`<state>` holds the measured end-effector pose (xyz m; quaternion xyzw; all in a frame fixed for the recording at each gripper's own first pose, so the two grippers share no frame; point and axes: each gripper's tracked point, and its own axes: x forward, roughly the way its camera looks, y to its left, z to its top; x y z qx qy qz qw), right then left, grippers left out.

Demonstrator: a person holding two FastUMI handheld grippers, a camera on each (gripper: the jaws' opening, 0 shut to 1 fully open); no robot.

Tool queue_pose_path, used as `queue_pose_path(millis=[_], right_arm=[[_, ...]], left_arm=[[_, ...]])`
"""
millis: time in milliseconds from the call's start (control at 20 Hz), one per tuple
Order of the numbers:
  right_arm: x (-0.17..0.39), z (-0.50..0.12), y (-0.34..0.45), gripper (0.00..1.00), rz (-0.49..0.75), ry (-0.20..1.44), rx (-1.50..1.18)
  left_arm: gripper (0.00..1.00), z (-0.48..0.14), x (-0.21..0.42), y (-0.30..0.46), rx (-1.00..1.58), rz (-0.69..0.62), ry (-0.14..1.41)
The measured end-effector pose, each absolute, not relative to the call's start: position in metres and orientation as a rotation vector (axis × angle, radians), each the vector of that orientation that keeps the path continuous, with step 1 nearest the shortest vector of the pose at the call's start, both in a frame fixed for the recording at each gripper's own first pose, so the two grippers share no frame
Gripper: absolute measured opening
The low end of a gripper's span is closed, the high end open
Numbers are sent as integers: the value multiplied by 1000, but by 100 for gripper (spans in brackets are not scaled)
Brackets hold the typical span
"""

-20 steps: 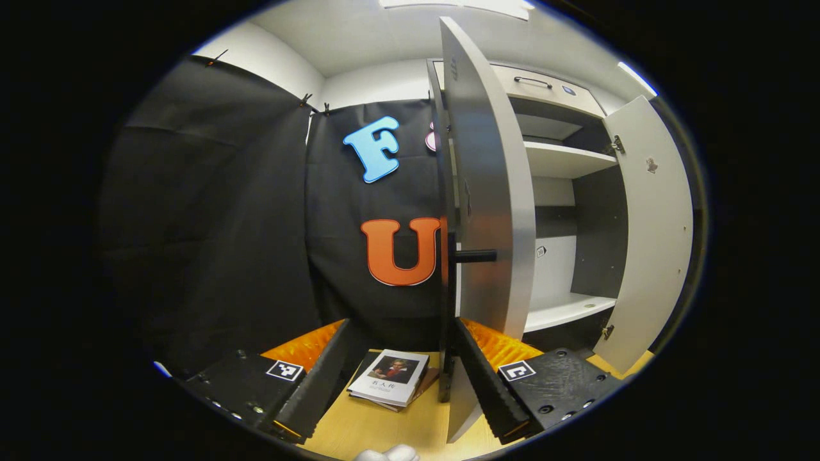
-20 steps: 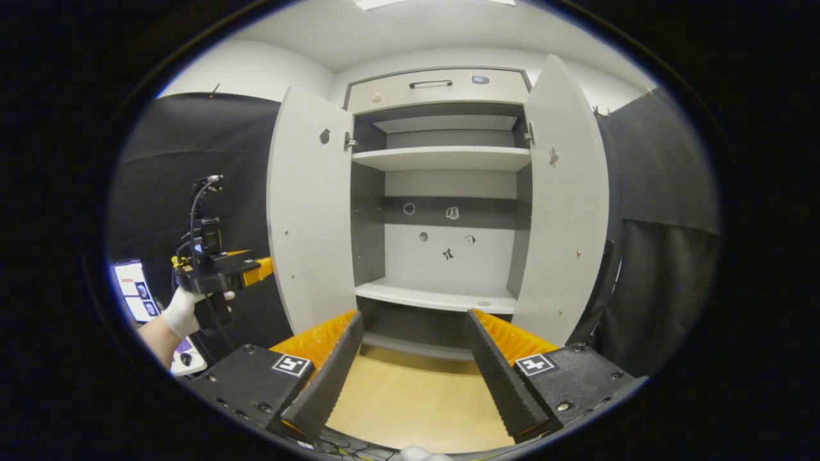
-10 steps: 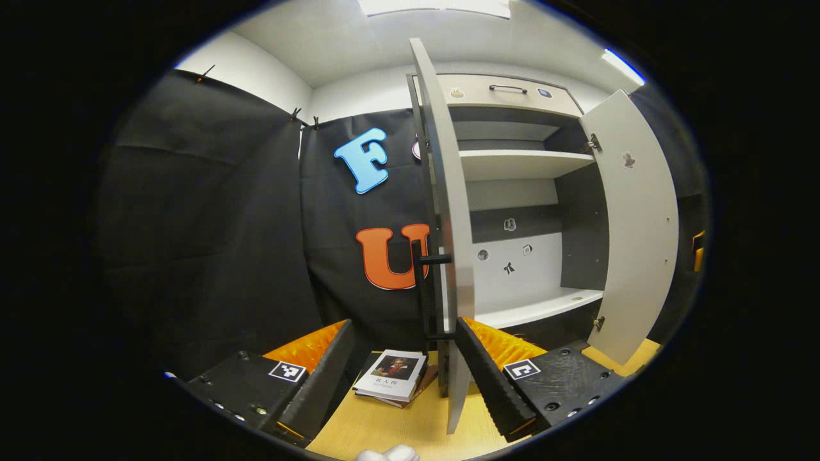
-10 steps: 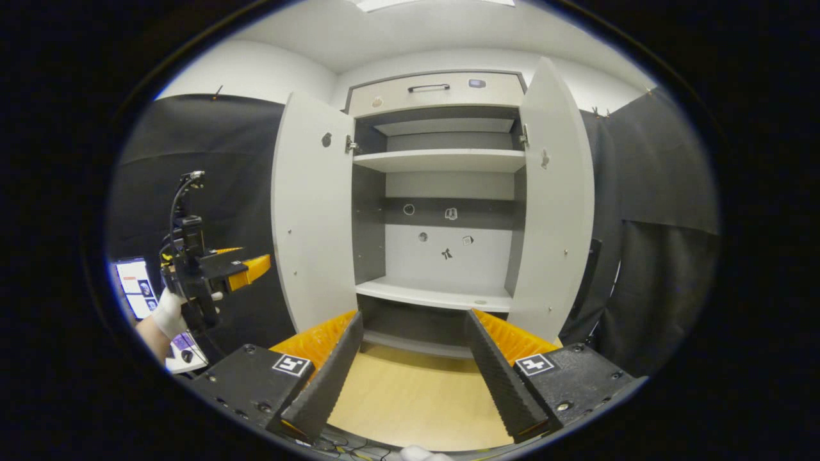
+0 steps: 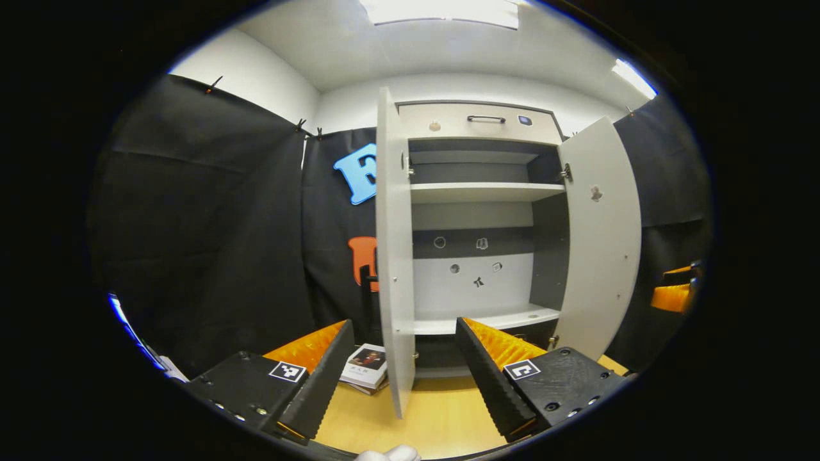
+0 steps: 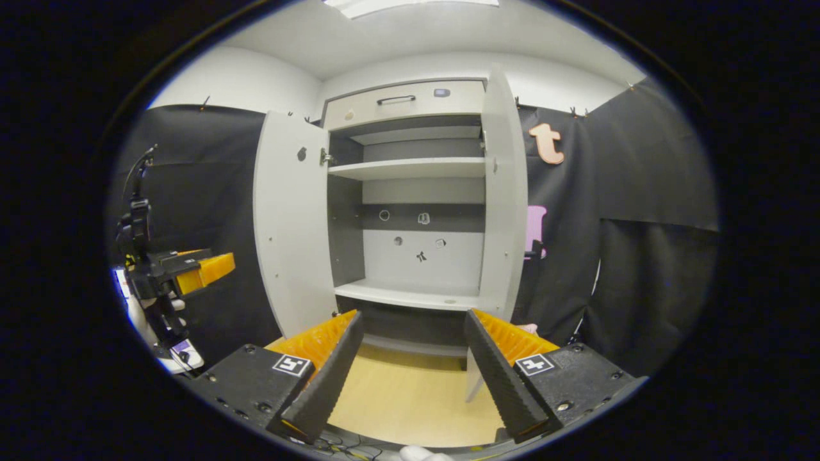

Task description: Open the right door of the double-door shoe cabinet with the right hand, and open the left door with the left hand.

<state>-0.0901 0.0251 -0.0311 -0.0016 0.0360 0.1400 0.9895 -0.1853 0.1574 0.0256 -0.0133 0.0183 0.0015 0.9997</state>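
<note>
- Shoe cabinet (image 5: 477, 211) stands on the wooden floor (image 5: 442, 416) against the black cloth wall; both doors are swung out and the shelves inside are bare. Task looks essentially done, so what's left to worry about is backing out cleanly.
- Left door (image 5: 392, 256) is edge-on to the left gripper view, sitting right between the left gripper's (image 5: 405, 365) spread fingers, nothing held. Risk: pulling back or swinging sideways could clip the door's lower edge and knock it partway shut.
- Right door (image 6: 503, 211) is wide open, in the right gripper view just above the right-hand finger of the right gripper (image 6: 413, 358), which is also spread and empty. Risk: any drift toward that side bumps the door and it swings back; nothing visible holds it open.
- Both doors hang on hinges with no visible stop; a hard shove outward could overdrive a hinge or push a door into the cloth wall.
- Book (image 5: 365, 374) lies on the floor just beside the left door's foot, near its handle (image 5: 367, 301). Risk: the left gripper dropping low could scuff or shove it.
- Left gripper also shows far off to the left in the right gripper view, well apart from the right one, so a gripper-to-gripper collision looks unlikely.
</note>
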Motion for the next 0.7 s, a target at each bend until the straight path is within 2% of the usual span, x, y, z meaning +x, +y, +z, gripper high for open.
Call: queue_pose_path(millis=[100,150,700], right_arm=[[-94,-28,12,99,262,62,1],[-95,-27,5,99,250,57,3],[-95,-15,-34,99,142,21,28]], left_arm=[[100,33,-195,143,-1,12,23],[96,37,-198,135,14,14,17],[96,34,-213,85,34,-46,34]])
